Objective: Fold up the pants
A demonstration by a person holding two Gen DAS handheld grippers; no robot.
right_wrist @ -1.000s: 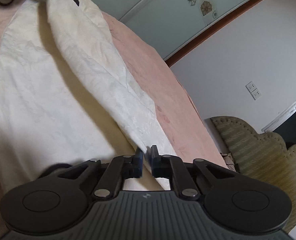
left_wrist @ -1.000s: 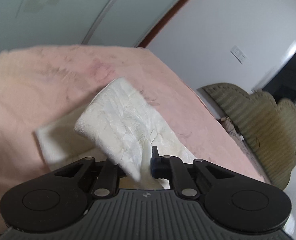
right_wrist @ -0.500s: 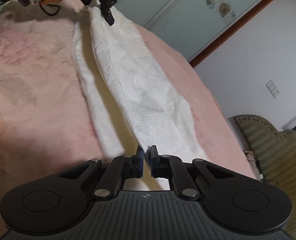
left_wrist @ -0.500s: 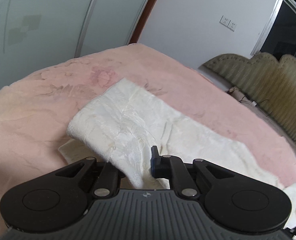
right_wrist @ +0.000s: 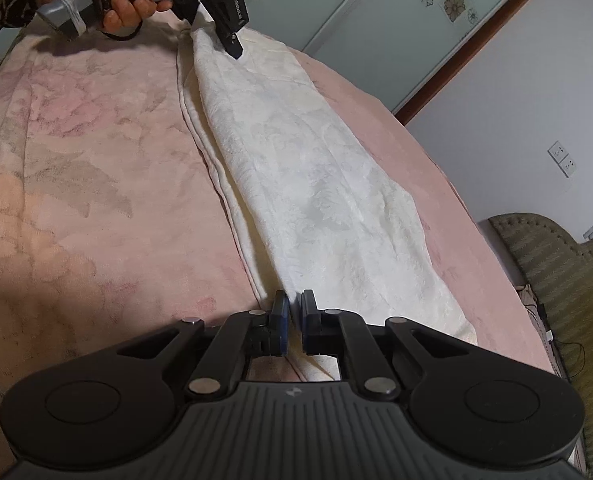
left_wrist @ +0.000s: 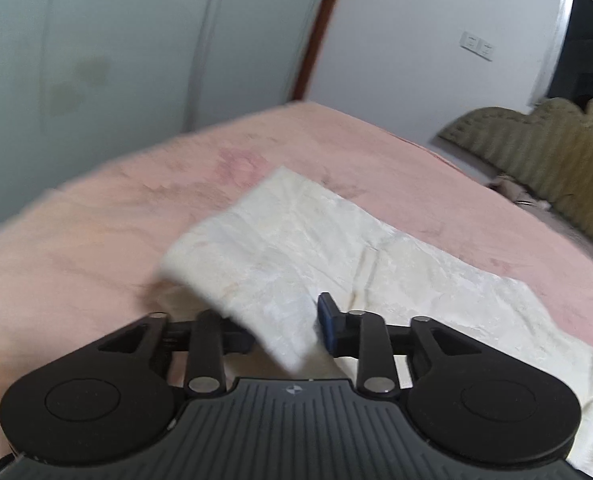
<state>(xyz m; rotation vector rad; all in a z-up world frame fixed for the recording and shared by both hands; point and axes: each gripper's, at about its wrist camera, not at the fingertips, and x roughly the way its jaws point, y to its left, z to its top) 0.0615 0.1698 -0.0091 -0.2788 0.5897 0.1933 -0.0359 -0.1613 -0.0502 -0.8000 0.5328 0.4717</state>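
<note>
Cream patterned pants (right_wrist: 308,176) lie lengthwise on the pink blanket (right_wrist: 76,160), one leg folded over the other. My right gripper (right_wrist: 292,320) is shut on the near end of the upper layer. At the far end a hand (right_wrist: 128,4) holds my left gripper (right_wrist: 212,34) over the cloth. In the left wrist view my left gripper (left_wrist: 284,328) has its jaws opening. A corner of the pants (left_wrist: 296,232) hangs loose between them, and the blue pad (left_wrist: 326,320) stands apart from the cloth. The other pad is partly hidden by the fabric.
The blanket's edge (right_wrist: 476,216) runs along the right, with an olive ribbed sofa (right_wrist: 568,272) beyond it. Frosted sliding doors (left_wrist: 96,60) and a white wall with sockets (left_wrist: 476,46) stand behind. Bare pink blanket spreads left of the pants.
My left jaws have parted and let go of the cloth, and that view has rolled level. The lifted leg has come down onto the lower one. My right gripper stays shut on the pants.
</note>
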